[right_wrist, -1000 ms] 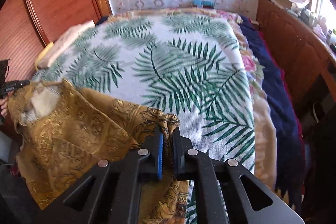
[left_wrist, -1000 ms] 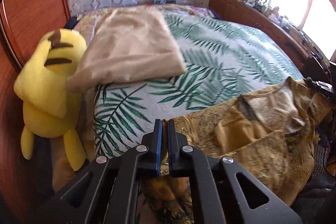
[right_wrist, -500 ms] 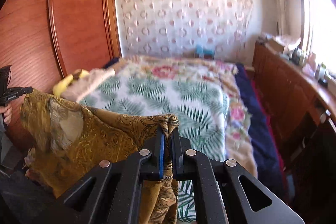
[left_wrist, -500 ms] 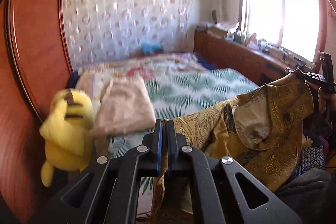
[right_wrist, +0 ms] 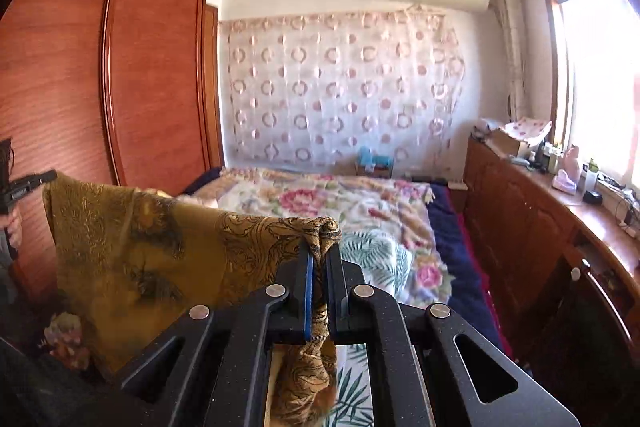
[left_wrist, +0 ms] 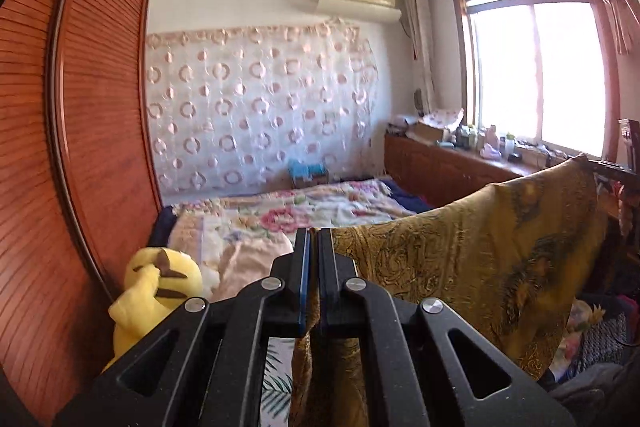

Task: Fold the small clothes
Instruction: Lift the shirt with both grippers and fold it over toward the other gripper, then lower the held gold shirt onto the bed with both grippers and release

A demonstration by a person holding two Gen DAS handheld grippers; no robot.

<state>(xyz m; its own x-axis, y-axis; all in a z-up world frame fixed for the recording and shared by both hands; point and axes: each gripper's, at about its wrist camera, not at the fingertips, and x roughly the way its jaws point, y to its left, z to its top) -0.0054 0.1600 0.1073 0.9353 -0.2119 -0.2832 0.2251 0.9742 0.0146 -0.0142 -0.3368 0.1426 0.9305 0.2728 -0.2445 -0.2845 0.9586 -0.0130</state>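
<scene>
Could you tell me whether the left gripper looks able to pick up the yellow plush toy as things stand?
Probably not: the left gripper is shut on the golden garment; the yellow plush toy lies lower left.

Mustard-gold garment (left_wrist: 480, 259) with dark paisley print, thin fabric, held up in the air above the near end of the bed (right_wrist: 320, 203), off the bedding. Stretched roughly flat between two pinched top corners, one clamped in the left gripper (left_wrist: 313, 251), the other bunched in the right gripper (right_wrist: 319, 259), top edge sagging slightly between them. Rest hangs down loose, with short tails of cloth dangling below each gripper.
</scene>
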